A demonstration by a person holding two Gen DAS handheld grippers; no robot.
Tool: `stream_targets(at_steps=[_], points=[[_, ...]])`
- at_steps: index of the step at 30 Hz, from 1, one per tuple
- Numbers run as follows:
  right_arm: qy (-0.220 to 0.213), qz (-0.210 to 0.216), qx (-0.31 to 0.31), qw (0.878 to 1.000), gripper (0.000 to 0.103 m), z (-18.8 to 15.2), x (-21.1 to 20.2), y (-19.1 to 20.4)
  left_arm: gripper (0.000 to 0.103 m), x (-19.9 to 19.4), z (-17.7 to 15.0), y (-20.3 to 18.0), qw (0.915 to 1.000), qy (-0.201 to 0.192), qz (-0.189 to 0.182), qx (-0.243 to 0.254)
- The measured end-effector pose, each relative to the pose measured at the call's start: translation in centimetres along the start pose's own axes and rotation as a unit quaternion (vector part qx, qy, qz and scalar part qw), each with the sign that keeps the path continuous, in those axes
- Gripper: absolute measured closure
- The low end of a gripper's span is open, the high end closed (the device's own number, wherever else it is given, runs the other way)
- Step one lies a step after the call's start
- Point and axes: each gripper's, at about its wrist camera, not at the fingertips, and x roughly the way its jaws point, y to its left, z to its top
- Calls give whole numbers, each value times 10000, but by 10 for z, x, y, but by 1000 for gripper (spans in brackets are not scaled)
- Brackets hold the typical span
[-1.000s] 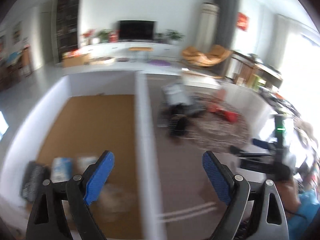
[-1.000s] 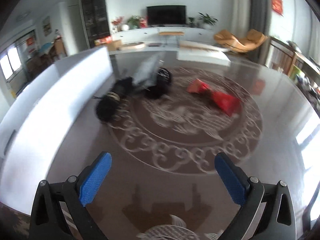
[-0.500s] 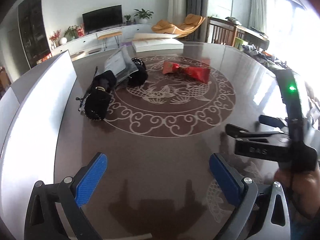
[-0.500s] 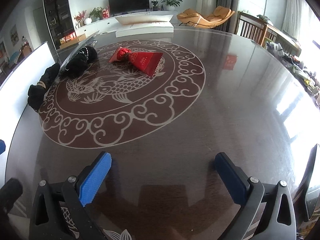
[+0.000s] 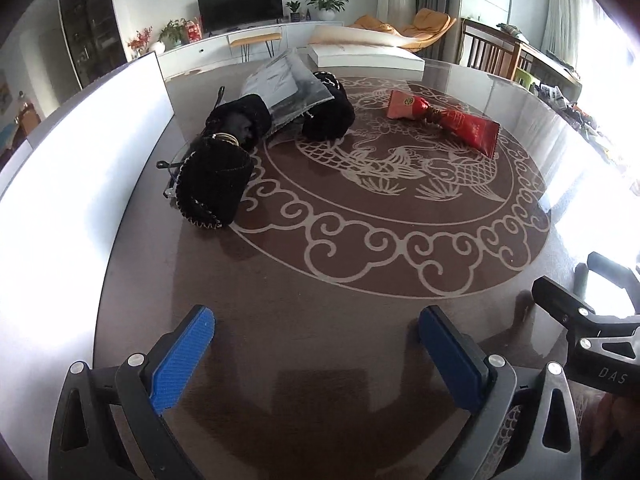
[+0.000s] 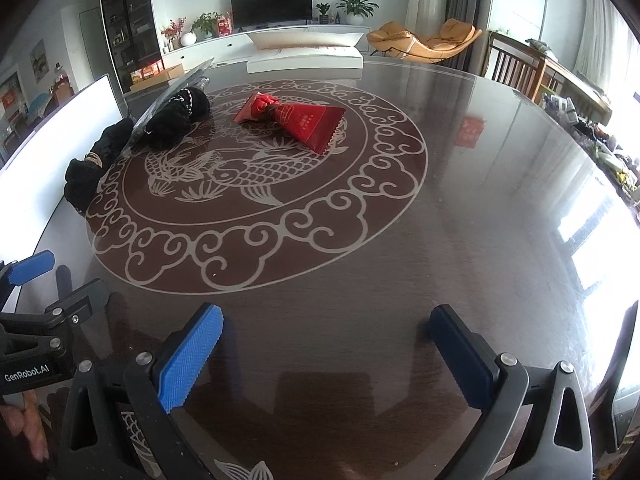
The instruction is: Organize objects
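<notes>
Since half a second ago both views have drawn slightly nearer to the objects, and a second ago the left camera faced a white box with a brown floor that is now only a white wall along the left edge. Left tongs apart, nothing between the blue pads, low over the near part of the dark table. Right tongs likewise apart and empty, just beside the left ones; each shows at the edge of the other's view. Objects lie well ahead, on and around the carp medallion. Black pouch with pale stitching nearest, at the medallion's left rim close to the white wall. Behind it a second black bundle, then a third, with a clear plastic bag resting across them. Red foil packet, twisted at its middle, lies apart to the right of the black items, inside the ring. Television and orange lounge chair in the room beyond.
</notes>
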Motion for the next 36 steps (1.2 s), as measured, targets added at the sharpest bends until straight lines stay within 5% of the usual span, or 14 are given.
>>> stream_targets(at_steps=[25,30,36], points=[[1,4,-3,10000,0,0,0,0,0,1,0,0,10000,-13,-28,-17],[2,6,-4,10000,0,0,0,0,0,-23,21,4,9959,-715,524,160],[1,26,-30,10000,0,0,0,1,0,16,79,32,9947,-422,905,-239]])
